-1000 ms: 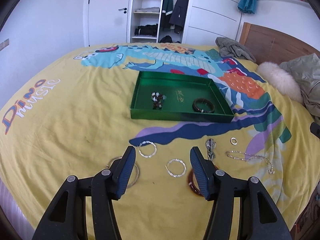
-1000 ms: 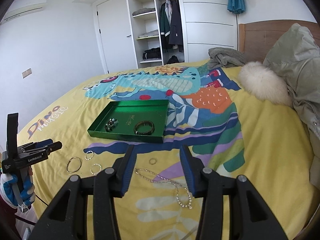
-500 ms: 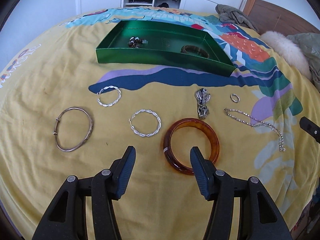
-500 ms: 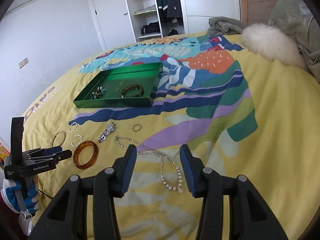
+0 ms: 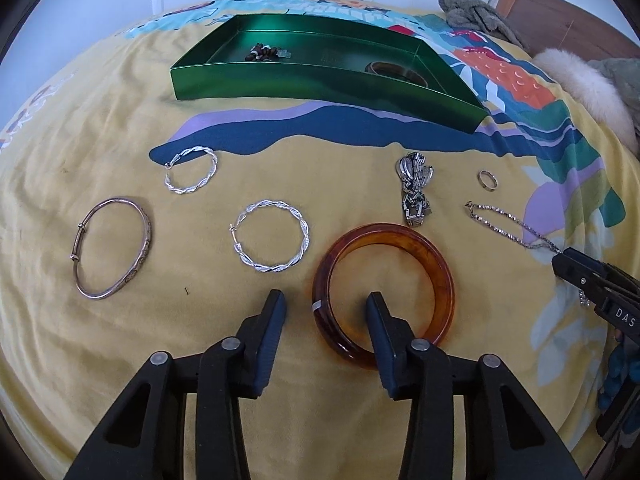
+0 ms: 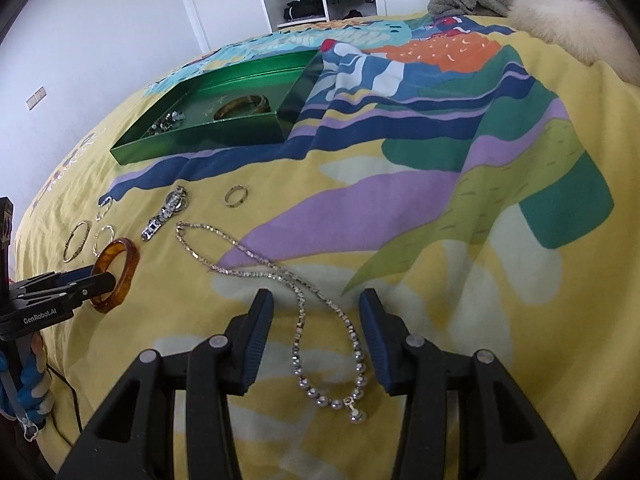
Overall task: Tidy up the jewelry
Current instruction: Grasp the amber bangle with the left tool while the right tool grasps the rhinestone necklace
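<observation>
Amber plastic, the bangle (image 5: 383, 288) lies flat on the bedspread (image 5: 120, 128), and we straddle its near rim with the left gripper (image 5: 326, 308), fingers spread, one outside the ring and one inside, gripping nothing yet. That stance suits pinching the rim. Our right gripper (image 6: 316, 312) is likewise released, its fingers either side of the necklace (image 6: 304, 312). The green tray (image 5: 320, 80) waits beyond, already holding a bracelet (image 5: 396, 71) and beads (image 5: 264, 52).
</observation>
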`<state>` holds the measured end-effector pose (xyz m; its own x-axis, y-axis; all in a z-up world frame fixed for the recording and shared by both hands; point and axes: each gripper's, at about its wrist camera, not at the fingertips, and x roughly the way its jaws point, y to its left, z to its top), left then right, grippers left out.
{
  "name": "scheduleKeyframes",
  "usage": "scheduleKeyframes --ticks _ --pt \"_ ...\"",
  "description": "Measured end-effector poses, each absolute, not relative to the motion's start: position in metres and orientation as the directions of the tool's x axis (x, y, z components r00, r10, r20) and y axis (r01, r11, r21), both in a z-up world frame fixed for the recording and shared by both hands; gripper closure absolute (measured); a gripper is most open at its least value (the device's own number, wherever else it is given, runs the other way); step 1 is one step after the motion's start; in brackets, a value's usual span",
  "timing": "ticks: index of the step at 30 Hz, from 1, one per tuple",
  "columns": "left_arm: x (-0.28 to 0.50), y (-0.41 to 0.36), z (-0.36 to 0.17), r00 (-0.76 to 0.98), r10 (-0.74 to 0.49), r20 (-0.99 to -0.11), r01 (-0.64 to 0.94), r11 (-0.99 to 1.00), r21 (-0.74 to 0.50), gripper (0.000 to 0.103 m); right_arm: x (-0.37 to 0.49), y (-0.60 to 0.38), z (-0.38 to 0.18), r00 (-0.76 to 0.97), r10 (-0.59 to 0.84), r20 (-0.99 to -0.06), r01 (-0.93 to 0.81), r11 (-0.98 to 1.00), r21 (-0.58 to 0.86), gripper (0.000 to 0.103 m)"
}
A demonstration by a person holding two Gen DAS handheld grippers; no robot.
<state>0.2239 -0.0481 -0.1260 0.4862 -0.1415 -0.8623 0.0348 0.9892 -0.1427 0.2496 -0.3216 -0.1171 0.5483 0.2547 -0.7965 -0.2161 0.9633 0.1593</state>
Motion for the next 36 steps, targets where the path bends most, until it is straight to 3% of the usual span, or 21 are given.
scheduleKeyframes --ticks 6,10,14,36 --pt "0.225 -0.055 -0.127 0.485 -0.142 -0.863 0.057 0.99 -0.13 0.089 0.249 -0.323 -0.123 0.529 0.26 -0.808 -0.227 0.961 0.16 0.064" --pt "0.222 -0.057 -0.124 0.494 -0.134 -0.859 0.063 0.991 -0.118 0.093 0.247 -0.324 -0.125 0.513 0.26 -0.818 -0.227 0.96 0.162 0.089" --pt "0.219 -0.059 -0.12 0.507 -0.12 -0.854 0.067 0.993 -0.1 0.093 0.244 -0.328 -0.124 0.511 0.269 -0.816 -0.21 0.96 0.185 0.1" --pt "0.194 -0.06 -0.062 0.627 -0.11 -0.771 0.087 0.994 -0.071 0.094 0.195 -0.296 -0.036 0.733 0.195 -0.652 -0.19 0.979 0.078 0.1"
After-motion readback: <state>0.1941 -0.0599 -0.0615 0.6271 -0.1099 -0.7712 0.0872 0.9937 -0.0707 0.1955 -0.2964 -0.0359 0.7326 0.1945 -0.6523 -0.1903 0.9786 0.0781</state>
